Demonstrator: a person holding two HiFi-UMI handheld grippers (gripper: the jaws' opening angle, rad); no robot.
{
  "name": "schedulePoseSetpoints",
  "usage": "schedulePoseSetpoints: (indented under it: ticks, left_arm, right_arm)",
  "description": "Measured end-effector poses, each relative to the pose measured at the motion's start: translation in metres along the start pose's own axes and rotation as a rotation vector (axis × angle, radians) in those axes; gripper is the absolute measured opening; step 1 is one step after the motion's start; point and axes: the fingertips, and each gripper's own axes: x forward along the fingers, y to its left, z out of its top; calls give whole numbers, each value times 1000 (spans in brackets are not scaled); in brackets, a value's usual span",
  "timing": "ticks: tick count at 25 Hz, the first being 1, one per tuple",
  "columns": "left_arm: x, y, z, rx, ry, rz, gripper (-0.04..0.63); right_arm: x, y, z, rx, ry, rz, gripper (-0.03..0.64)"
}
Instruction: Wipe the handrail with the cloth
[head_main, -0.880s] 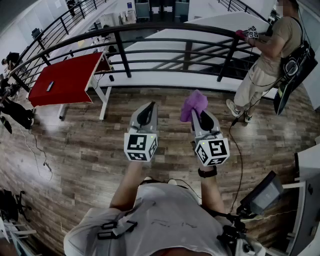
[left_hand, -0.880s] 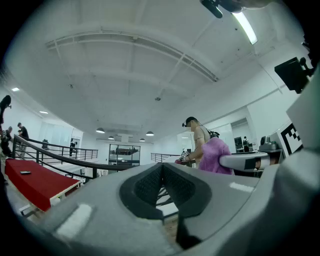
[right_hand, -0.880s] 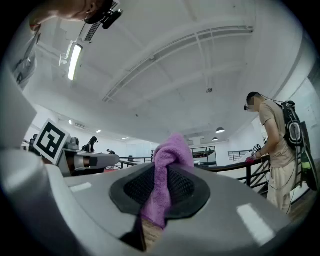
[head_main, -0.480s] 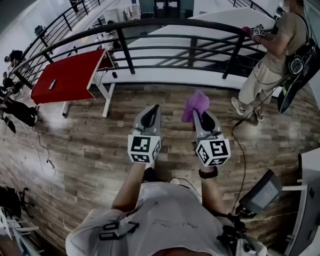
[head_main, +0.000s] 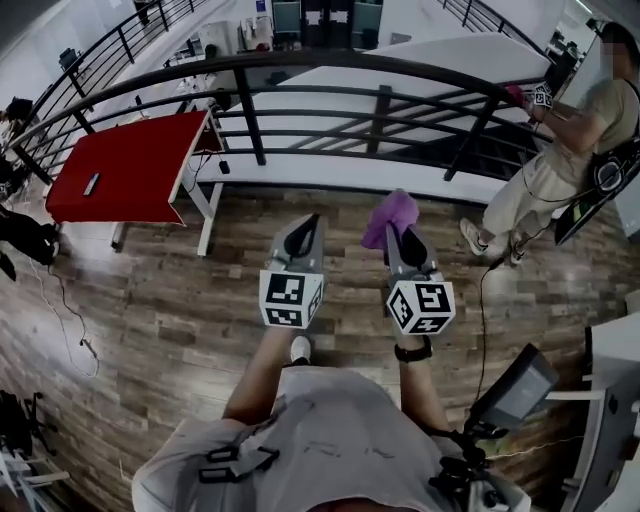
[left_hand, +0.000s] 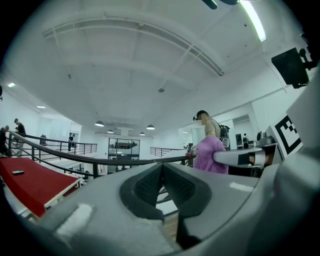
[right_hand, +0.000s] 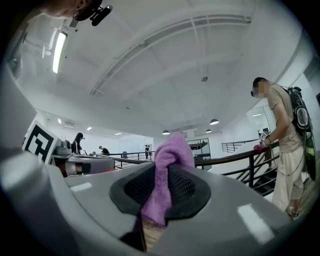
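The person holds two grey claws out in front, side by side, above the brown wood floor (head_main: 170, 300).

The right gripper (right_hand: 161, 186) is pinched tight on the soft purple cloth (right_hand: 170, 150). The cloth runs between its two black pads, and a bunch of it sticks up past the tips.

The left gripper (left_hand: 162, 184) has its two black pads pressed together, with nothing between them.

The long, dark metal handrail (head_main: 330, 58) curves across the far side of the floor. It has black bars under it. The cloth is up in the air in the right claw. It is well apart from the handrail and does not touch it.

A table with a bright red top and white legs (head_main: 125, 165) stands on the left, close to the rail. A small dark thing (head_main: 91, 183) lies on the red top, but it is too small to tell what it is.

Another person in light clothes (head_main: 555, 165) stands on the right by the handrail, with one hand up at the rail. That hand holds something with square marks on it, next to a bit of pink.
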Motion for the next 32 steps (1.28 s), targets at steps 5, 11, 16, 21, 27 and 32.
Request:
schedulePoseSetpoints:
  ticks: [5,11,16,21,27,32]
  left_arm:
    - [23,64,-4,-15,-3,-4,2]
    - [51,111,-19,-53,9,-25,0]
    - [82,123,-26,-93,20,-62,0]
    - [117,130,-29,-93,28,-105,0]
    - [200,171,-20,-47,25,-59,1]
    - [276,189,11,-20,-4,-45,1]
  right_arm:
    - [70,27,2,-12,-26,-6,58]
    - [122,57,-15,-102,32,28,60]
    - [149,54,-18,-87,49,71,61]
    - [183,21,-22,-74,49,41,61]
    - [277,-35,-17,5,13,53,61]
    - [339,-76,17,-71,-88,128,58]
